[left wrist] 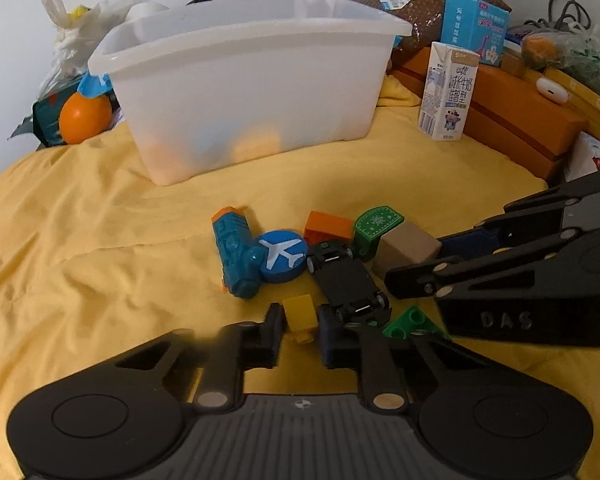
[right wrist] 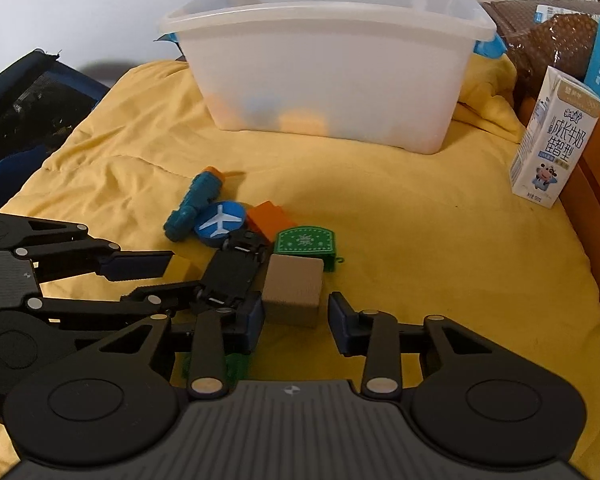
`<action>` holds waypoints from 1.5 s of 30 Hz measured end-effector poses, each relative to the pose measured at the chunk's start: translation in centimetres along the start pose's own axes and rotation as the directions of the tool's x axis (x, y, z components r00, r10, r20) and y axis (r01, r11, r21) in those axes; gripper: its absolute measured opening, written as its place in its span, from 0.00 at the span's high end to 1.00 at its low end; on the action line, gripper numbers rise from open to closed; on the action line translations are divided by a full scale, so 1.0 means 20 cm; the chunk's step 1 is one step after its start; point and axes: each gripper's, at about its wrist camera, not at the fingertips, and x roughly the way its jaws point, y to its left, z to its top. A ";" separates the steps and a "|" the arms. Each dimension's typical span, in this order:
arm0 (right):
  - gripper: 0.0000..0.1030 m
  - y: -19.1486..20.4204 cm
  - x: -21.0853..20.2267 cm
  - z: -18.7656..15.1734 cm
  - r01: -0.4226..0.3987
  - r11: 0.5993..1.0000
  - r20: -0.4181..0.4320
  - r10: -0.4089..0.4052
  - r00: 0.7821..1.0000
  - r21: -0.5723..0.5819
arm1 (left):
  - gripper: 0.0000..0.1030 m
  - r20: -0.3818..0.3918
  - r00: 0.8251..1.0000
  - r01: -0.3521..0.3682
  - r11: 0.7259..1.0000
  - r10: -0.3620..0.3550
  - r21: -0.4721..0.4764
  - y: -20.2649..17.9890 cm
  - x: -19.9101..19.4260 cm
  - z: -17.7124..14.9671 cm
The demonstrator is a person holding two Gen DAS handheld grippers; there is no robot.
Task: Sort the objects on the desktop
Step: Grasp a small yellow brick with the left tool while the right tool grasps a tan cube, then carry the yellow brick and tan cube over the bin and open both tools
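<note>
Small toys lie in a pile on the yellow cloth (left wrist: 100,220). My left gripper (left wrist: 300,326) stands open around a yellow block (left wrist: 300,314), fingers close on both sides. My right gripper (right wrist: 296,316) is open with a tan block (right wrist: 294,290) between its fingers; its left finger touches the block. Beside them lie an upturned black toy car (left wrist: 346,276), a teal toy train (left wrist: 236,254), a blue airplane disc (left wrist: 282,256), an orange block (left wrist: 328,228), a green stamp piece (left wrist: 376,226) and a green triangular brick (left wrist: 414,322). A translucent white bin (left wrist: 252,80) stands behind.
A milk carton (left wrist: 446,92) stands right of the bin by orange boxes (left wrist: 520,120). An orange fruit (left wrist: 85,117) and plastic bags (left wrist: 72,28) lie at the left back. A blue box (left wrist: 474,26) and clutter sit at the right back.
</note>
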 end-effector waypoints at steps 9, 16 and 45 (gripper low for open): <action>0.68 -0.13 -0.15 -0.01 -0.031 0.999 0.079 0.028 0.996 0.032 | 0.83 0.067 0.998 0.014 0.997 -0.010 -0.070 0.14 -0.22 0.03; 0.68 -0.23 -0.39 0.14 -0.073 0.994 0.181 0.059 0.982 0.075 | 0.83 0.165 0.986 0.039 0.991 -0.018 -0.128 0.29 -0.45 0.32; 0.68 -0.36 -0.36 1.18 -0.046 0.999 0.079 0.046 0.996 0.002 | 0.58 -0.010 1.000 0.025 0.987 -0.027 -0.156 0.52 -0.20 1.21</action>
